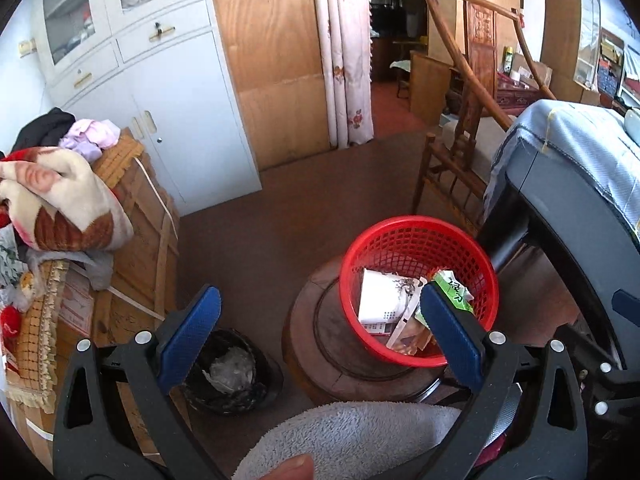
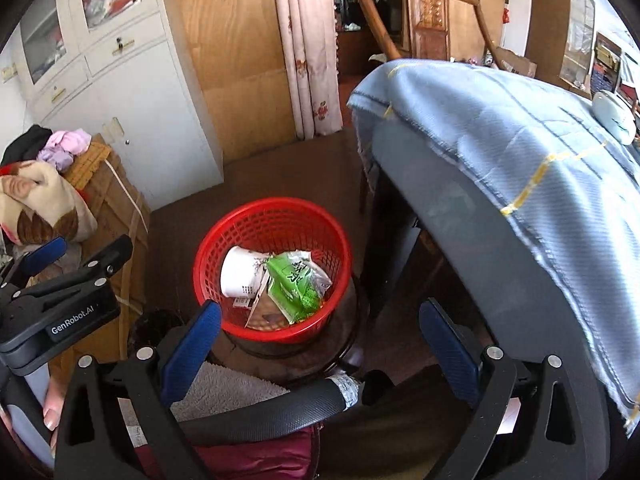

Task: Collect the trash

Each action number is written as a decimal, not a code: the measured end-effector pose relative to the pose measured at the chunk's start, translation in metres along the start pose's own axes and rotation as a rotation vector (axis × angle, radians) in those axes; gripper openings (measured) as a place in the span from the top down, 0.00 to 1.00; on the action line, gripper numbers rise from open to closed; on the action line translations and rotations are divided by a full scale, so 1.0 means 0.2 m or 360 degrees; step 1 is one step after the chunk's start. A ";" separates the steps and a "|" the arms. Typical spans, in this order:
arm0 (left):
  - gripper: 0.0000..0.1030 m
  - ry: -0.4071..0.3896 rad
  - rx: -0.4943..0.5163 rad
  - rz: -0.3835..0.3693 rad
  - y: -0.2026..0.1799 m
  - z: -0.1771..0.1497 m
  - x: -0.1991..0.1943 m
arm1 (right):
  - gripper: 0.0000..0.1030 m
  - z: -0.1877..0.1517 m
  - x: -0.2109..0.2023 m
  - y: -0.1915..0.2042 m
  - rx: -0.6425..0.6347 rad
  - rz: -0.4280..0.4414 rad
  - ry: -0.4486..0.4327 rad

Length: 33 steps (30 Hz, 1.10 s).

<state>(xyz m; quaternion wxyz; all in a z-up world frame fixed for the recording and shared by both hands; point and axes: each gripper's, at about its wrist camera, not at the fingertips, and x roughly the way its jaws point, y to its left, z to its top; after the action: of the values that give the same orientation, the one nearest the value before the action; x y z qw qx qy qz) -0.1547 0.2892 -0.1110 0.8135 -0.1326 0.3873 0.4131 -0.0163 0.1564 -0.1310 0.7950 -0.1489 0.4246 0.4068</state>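
Red mesh basket (image 2: 272,268) on round wooden stool (image 1: 320,344) holds white paper cup (image 2: 240,276) and green wrapper (image 2: 294,284), print unreadable. Left gripper (image 1: 320,332), labelled "GenRobot.AI", and right gripper (image 2: 320,344) beside basket: both wide, empty.

I look into a room with a brown carpet floor (image 1: 288,200). On my left stands a white cabinet (image 1: 160,92) with glass upper doors and brass handles. In front of it a wooden crate (image 1: 140,216) carries a blanket (image 1: 60,200) and loose clothes. Behind, plywood panels (image 1: 272,56) line the wall, and a pale flowered curtain (image 1: 348,52) hangs beside a dark doorway. A wooden chair (image 1: 452,148) stands near the doorway. On my right a table (image 2: 460,200) lies under a blue cloth (image 2: 520,136). Daylight falls in from the right.
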 end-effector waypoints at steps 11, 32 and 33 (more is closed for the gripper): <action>0.07 0.0030 -0.0035 -0.0042 0.02 0.02 0.06 | 0.06 0.02 0.07 0.01 -0.0011 0.0005 0.0055; 0.07 0.0038 -0.0047 -0.0072 0.01 0.02 0.06 | 0.06 0.01 0.07 0.02 -0.0019 0.0011 0.0045; 0.07 0.0038 -0.0046 -0.0074 0.01 0.02 0.06 | 0.06 0.01 0.07 0.03 -0.0019 0.0012 0.0045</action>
<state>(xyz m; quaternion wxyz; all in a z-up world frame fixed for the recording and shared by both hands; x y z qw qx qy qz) -0.1501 0.2989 -0.1172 0.8161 -0.1582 0.3878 0.3981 -0.0148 0.1678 -0.1398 0.7866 -0.1577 0.4340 0.4101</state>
